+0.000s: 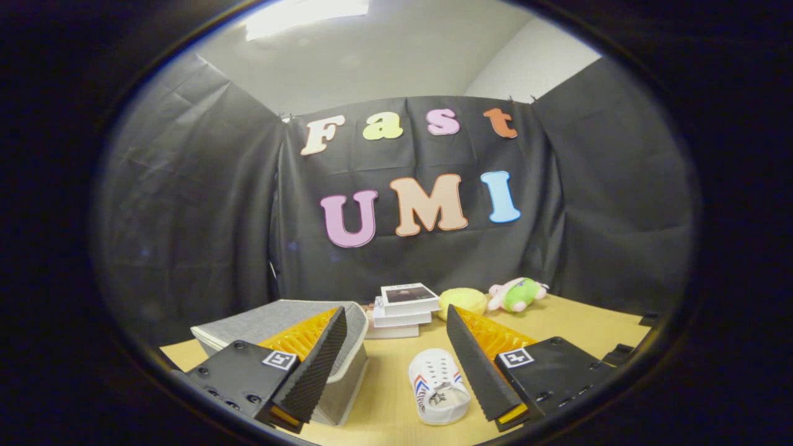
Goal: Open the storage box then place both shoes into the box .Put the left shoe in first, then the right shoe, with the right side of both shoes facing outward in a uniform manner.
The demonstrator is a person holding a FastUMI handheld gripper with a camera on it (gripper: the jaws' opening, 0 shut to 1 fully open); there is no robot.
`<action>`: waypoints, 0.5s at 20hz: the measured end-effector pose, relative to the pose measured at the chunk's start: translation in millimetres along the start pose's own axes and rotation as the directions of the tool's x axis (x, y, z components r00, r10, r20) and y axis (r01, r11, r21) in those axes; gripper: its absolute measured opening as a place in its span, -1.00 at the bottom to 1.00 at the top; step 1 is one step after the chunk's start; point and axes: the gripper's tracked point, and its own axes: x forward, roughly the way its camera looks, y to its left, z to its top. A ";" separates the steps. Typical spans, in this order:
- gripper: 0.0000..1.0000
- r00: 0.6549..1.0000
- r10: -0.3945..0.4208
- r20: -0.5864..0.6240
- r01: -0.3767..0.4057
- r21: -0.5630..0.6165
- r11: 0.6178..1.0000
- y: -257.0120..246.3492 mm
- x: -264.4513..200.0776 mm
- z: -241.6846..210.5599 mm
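A grey fabric storage box [282, 322] sits on the wooden table [576, 334], partly behind my left finger [313, 362]; its flat lid lies on top. A white shoe [438, 385] with red and blue stripes stands on the table between my fingers, close against the right finger [474, 365], its opening turned towards me. My gripper [394, 362] is open and holds nothing, its fingers spread wide with the shoe just ahead of them.
Beyond the fingers, a stack of white books [403, 310] stands near the booth wall. To its right lie a yellow plush [463, 301] and a pink and green plush toy [517, 293].
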 end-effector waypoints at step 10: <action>0.95 1.000 -0.014 0.013 0.006 0.480 0.877 17.6 5.9 -28.1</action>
